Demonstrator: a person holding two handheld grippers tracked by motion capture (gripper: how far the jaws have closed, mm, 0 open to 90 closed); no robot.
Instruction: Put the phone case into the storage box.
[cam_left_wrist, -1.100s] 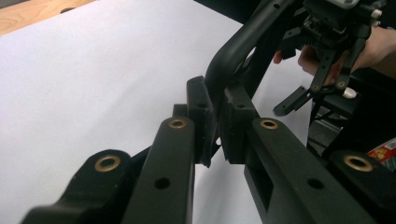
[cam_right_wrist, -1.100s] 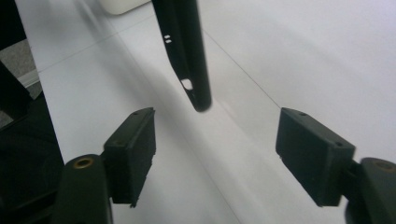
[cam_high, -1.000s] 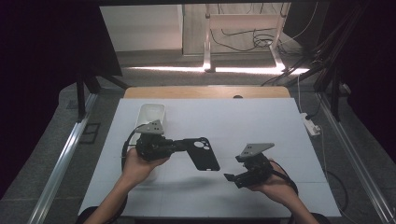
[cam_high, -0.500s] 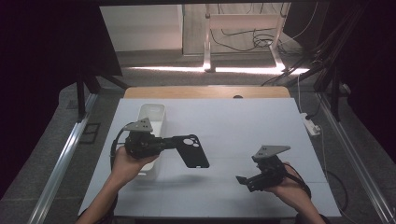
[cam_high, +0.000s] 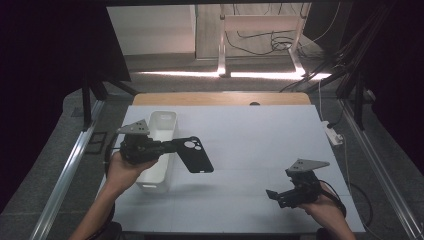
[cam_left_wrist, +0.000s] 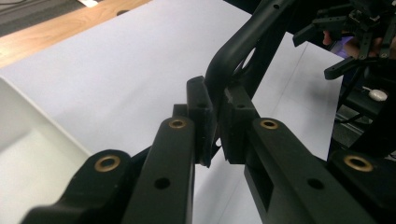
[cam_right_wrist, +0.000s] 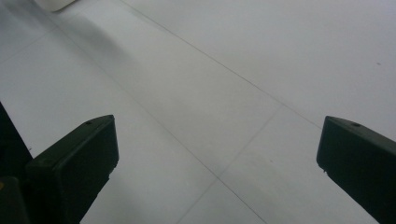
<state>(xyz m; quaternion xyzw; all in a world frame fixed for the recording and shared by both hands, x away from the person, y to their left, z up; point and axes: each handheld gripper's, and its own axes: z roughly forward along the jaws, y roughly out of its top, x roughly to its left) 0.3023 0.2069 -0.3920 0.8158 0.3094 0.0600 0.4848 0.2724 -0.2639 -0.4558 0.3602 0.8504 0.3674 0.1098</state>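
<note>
A black phone case (cam_high: 194, 155) with a camera cut-out hangs above the table, to the right of the white bin (cam_high: 162, 120). My left gripper (cam_high: 172, 146) is shut on the case's edge, over the bin. In the left gripper view the pads (cam_left_wrist: 201, 121) pinch the case's rim (cam_left_wrist: 243, 42). My right gripper (cam_high: 274, 195) is near the table's front right; its jaws have just been opening and stand open with nothing between them. In the right gripper view, white tabletop shows between its fingers (cam_right_wrist: 77, 158).
The white table (cam_high: 250, 135) has a wooden strip (cam_high: 220, 98) along its far edge. The long white bin (cam_left_wrist: 28, 154) lies at the left. A power strip (cam_high: 332, 132) and cables sit beyond the right edge. Metal rails flank both sides.
My left gripper has carried the phone case leftward to above the bin. My right gripper has drawn away to the right and toward the front edge.
</note>
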